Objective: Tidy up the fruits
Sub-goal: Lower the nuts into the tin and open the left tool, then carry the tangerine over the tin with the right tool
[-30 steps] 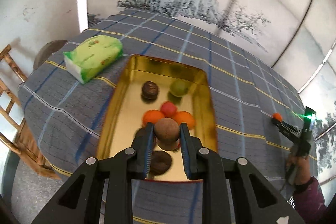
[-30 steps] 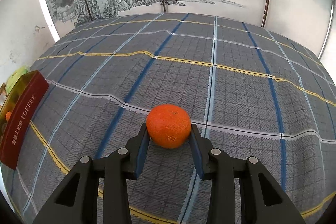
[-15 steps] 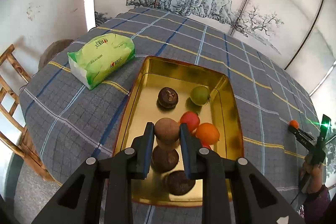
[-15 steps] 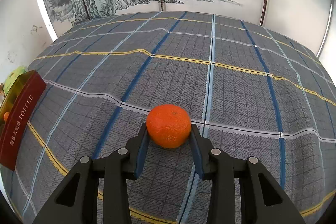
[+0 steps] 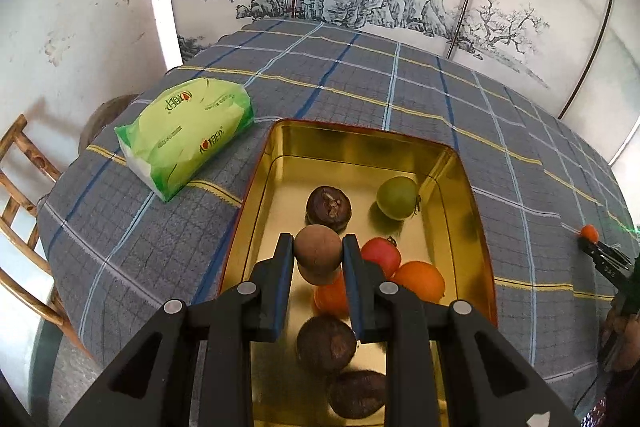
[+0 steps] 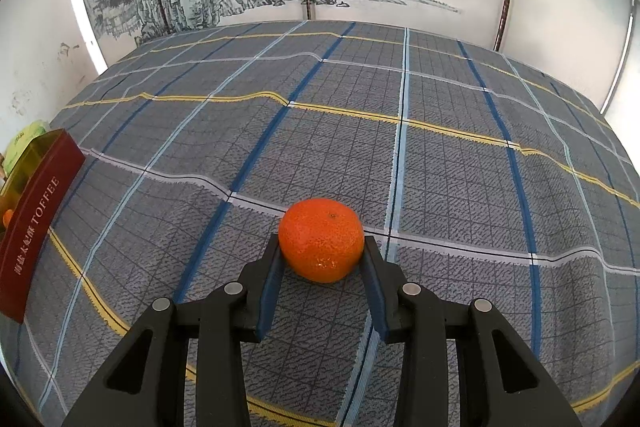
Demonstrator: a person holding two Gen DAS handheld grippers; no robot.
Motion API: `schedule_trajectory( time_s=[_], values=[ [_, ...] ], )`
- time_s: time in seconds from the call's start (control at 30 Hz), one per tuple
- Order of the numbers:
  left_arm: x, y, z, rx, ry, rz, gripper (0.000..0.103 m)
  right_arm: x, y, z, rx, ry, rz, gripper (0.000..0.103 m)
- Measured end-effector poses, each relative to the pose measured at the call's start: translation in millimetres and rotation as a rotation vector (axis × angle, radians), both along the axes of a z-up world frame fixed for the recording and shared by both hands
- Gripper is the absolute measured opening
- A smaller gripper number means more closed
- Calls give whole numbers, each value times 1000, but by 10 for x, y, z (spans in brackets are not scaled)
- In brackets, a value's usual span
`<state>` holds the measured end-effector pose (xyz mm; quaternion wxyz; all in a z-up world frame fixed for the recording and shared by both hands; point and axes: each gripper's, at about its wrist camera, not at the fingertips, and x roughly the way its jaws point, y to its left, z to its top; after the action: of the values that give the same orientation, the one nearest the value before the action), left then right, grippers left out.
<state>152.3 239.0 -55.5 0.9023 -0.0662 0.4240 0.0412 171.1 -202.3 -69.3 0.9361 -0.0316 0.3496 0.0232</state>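
Brown and matte, a round fruit [image 5: 318, 247] sits clamped between the fingers of the left gripper [image 5: 317, 259], held above a gold-lined tin [image 5: 468, 183] on the checked tablecloth [image 5: 360, 83]. Inside the tin lie one green fruit [image 5: 397, 197], one red fruit [image 5: 382, 254], two orange fruits [image 5: 420, 281], and three dark, wrinkled brown fruits [image 5: 329, 207], one near the far end and two at the near end under the gripper. Left of the tin lies one green tissue pack [image 5: 186, 133]; its printing is too small to read. Far right, the other gripper shows at the table's edge with an orange fruit at its tip.

In the right wrist view, the right gripper [image 6: 321, 259] is closed on a dimpled mandarin [image 6: 321, 239] with a small dark dot on top; whether it touches the tablecloth [image 6: 440, 167] cannot be told. At the left edge stands the tin's red outer wall [image 6: 34, 223], lettered "TOFFEE" in gold after some characters too small to read.
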Motion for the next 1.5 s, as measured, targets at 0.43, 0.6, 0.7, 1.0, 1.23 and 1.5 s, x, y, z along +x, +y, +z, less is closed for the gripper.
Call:
schedule_trajectory(
  time_s=[0.43,0.6,0.7,1.0,1.23,1.5],
  values=[
    [167,44,-94,29,20,1,22,-1,11,0,-7,0,-1,39],
    [189,61,-108,36,22,5,22,-1,12,0,-8,1,-1,39],
    [186,62,-111,43,22,9,24,-3,10,0,-9,1,-2,39],
    [-45,-16,11,89,-15,58,59,-4,12,1,-9,2,-1,39],
    [-385,-119,166,122,-46,101,81,-29,-10,0,-2,1,-1,39],
    [-746,-185,276,70,-67,111,84,-318,112,81,30,-20,41,39]
  ],
)
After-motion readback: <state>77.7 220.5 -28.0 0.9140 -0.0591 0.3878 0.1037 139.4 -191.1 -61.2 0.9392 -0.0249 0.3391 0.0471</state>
